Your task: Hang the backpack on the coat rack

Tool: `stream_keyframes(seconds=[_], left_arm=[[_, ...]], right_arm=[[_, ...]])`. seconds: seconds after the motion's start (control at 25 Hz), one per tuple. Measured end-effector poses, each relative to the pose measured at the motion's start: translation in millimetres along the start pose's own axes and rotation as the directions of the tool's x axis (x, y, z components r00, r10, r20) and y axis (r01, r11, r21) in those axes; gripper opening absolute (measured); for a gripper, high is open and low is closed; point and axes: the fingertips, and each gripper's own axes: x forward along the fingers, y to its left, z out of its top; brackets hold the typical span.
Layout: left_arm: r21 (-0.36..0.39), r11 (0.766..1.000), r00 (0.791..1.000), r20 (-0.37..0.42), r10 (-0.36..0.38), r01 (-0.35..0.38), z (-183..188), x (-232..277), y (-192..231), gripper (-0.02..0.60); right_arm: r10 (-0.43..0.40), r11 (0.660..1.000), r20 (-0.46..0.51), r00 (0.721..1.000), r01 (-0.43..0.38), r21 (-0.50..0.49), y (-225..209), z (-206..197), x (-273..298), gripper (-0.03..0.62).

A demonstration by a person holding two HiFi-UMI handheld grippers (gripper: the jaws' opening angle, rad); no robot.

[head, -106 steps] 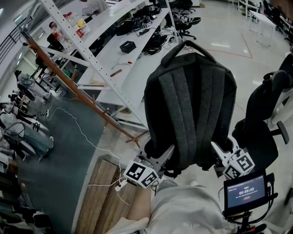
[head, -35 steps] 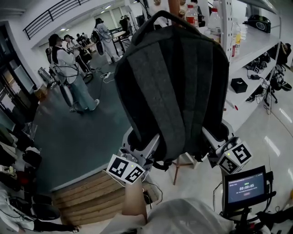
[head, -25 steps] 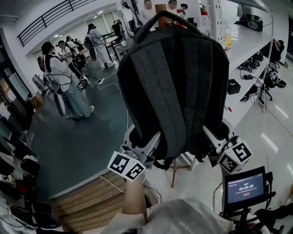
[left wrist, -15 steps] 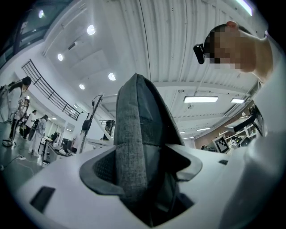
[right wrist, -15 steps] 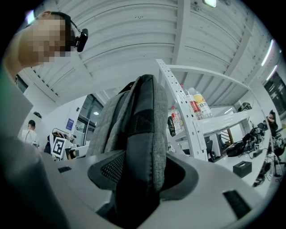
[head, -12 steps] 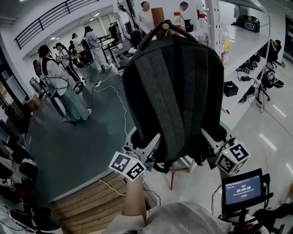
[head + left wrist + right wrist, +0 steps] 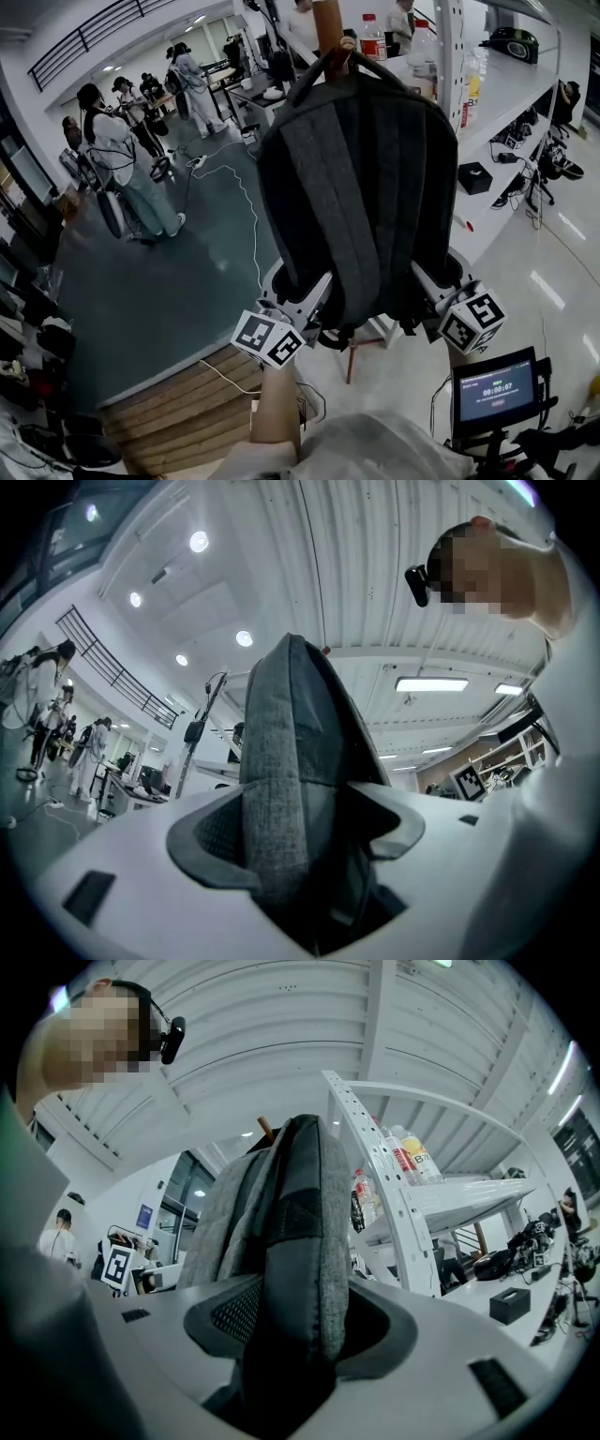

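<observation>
- My left gripper (image 7: 302, 305) is clamped on the lower left edge of the backpack (image 7: 361, 178); in the left gripper view a band of grey fabric fills the gap between my jaws, both pads pressed against it.
- My right gripper (image 7: 433, 289) pinches the lower right edge the same way, with dark panel and grey cloth packed between its jaws.
- The backpack hangs upright in the air between the two grippers, its padded back panel and shoulder straps facing me, its bottom level with my jaws.
- Its top handle (image 7: 323, 67) arches up against the wooden post of the coat rack (image 7: 328, 21) (I cannot tell whether the loop sits over a peg or only leans on the post).
- Just right of the post stands a white shelf unit (image 7: 450, 66) with bottles (image 7: 373, 39) on its top shelf.
- Below my right gripper a small screen (image 7: 492, 389) glows on its mount.
- Off to the left, well apart from me, people (image 7: 117, 155) stand on a dark floor, and a wooden platform (image 7: 183, 408) lies by my left arm.
</observation>
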Motion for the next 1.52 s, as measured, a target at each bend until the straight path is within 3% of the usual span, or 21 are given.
stream_keyframes(seconds=[0.48,0.76,0.92,1.16,1.28,1.52], left_arm=[[0.024,0.999,0.999,0.033,0.031,-0.032,-9,2,4,0.319],[-0.027,0.999,1.0,0.014,-0.018,0.019,-20,7,-1,0.318],[-0.019,1.0,1.0,-0.002,-0.022,0.022,-23,8,-2,0.318],[-0.023,0.999,0.998,-0.032,-0.048,0.047,-29,9,-1,0.319],[0.004,0.997,0.994,-0.072,-0.077,0.077,-30,7,-3,0.319],[0.148,0.987,0.996,-0.073,-0.056,0.066,-10,-14,-12,0.319]], right_arm=[[-0.004,1.0,0.064,0.998,0.005,-0.015,-12,-14,9,0.23],[-0.016,1.0,0.077,0.997,0.017,-0.003,-27,-18,5,0.23],[-0.023,1.0,0.08,0.997,0.023,0.005,-31,-21,4,0.23],[0.034,0.999,0.074,0.997,-0.035,0.011,-32,-25,1,0.232],[0.058,0.998,0.078,0.995,-0.059,0.012,-33,-22,-4,0.232],[0.033,0.999,0.108,0.994,-0.033,-0.003,-27,-6,-20,0.233]])
